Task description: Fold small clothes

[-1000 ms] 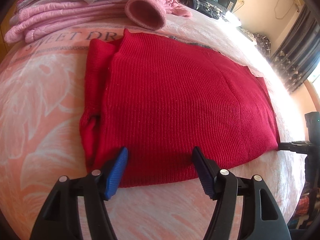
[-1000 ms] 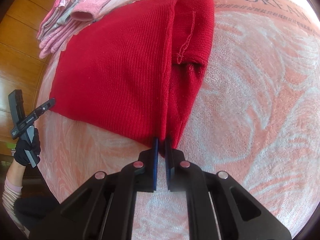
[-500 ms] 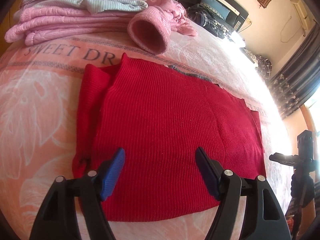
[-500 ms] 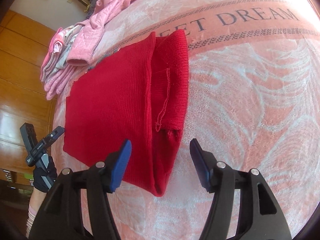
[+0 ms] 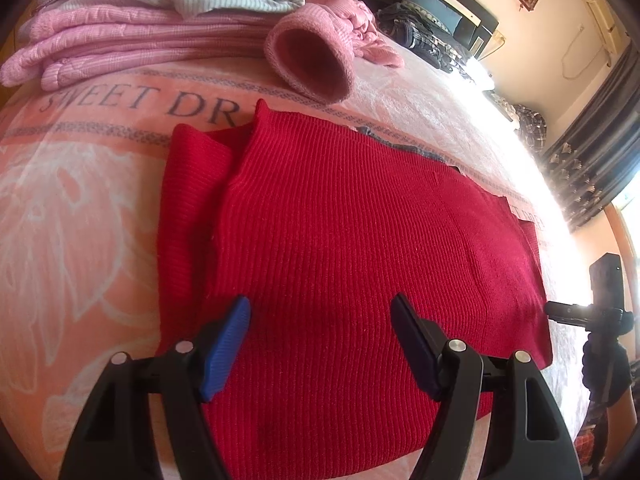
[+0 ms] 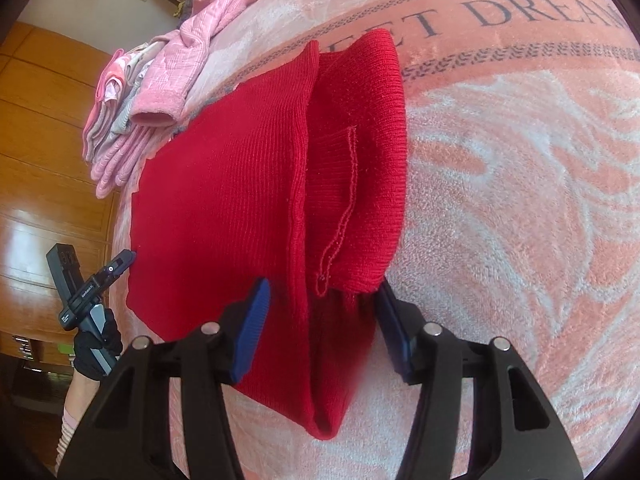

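**Red sweater flat on the bed, both tongs wide open**

A red ribbed sweater [image 5: 352, 248] lies spread on a bed covered by a pink blanket [image 5: 80, 216] with pale leaf shapes and a printed band of dark letters. One side of the sweater is folded in over the body, so a narrower strip with a visible seam [image 6: 340, 216] lies alongside the main panel.

The left tongs [image 5: 320, 344] stand wide open above the near edge of the sweater, blue pads [image 5: 226, 344] apart, with nothing between them. Whether the tips touch the knit cannot be told.

The right tongs [image 6: 320, 320] are also wide open, straddling the folded side of the sweater near its lower corner. The cloth lies between the blue pads, but they are not closed on it.

Beyond the sweater, near the far edge of the blanket, sits a stack of pink folded clothes [image 5: 132, 40], and a pink cuff [image 5: 312, 64] lies open-ended just beside the sweater's far edge. In the right wrist view, a gloved hand [image 6: 96, 344] holds the other tool off the bed's edge, against wooden panels [image 6: 44, 120].
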Tool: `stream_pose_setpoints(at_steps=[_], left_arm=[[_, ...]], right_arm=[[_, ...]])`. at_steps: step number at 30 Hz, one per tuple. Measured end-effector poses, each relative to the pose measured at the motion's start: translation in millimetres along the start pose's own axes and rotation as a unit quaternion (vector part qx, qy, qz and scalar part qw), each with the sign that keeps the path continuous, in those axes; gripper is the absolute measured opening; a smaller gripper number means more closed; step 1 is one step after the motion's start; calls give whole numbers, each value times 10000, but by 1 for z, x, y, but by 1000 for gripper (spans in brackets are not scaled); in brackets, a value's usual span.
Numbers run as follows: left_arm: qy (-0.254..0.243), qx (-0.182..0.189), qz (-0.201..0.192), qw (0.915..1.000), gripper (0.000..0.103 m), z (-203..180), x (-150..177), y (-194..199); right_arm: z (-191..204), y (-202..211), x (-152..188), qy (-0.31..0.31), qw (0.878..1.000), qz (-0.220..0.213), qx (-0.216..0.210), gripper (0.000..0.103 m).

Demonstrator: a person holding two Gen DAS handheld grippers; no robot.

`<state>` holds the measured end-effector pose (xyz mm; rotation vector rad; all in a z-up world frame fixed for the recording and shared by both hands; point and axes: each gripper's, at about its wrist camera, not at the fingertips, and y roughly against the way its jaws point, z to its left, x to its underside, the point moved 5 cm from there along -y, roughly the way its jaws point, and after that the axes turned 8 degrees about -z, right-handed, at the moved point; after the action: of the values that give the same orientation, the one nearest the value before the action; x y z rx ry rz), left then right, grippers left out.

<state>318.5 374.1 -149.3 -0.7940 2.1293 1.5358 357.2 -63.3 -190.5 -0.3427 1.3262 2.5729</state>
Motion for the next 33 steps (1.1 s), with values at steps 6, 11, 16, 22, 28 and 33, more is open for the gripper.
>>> stream_pose_setpoints(at_steps=[6, 11, 16, 22, 28, 33], left_arm=[[10, 76, -3, 10000, 73, 2, 1, 0], [-77, 66, 2, 9999, 74, 1, 2, 0], [-130, 53, -5, 9999, 76, 0, 3, -2], [-344, 6, -7, 9994, 81, -5, 5, -5], [106, 401, -88, 9991, 81, 3, -1, 12], [86, 595, -314, 9977, 81, 8, -6, 31]], right_arm=[[4, -1, -2, -83, 9999, -64, -16, 21], [1, -5, 1, -134, 9999, -41, 74, 20], [0, -7, 2, -152, 9998, -61, 87, 20], [0, -7, 3, -214, 9996, -106, 137, 19], [29, 7, -7, -63, 9987, -210, 467, 14], [97, 11, -25, 479, 9966, -385, 546, 11]])
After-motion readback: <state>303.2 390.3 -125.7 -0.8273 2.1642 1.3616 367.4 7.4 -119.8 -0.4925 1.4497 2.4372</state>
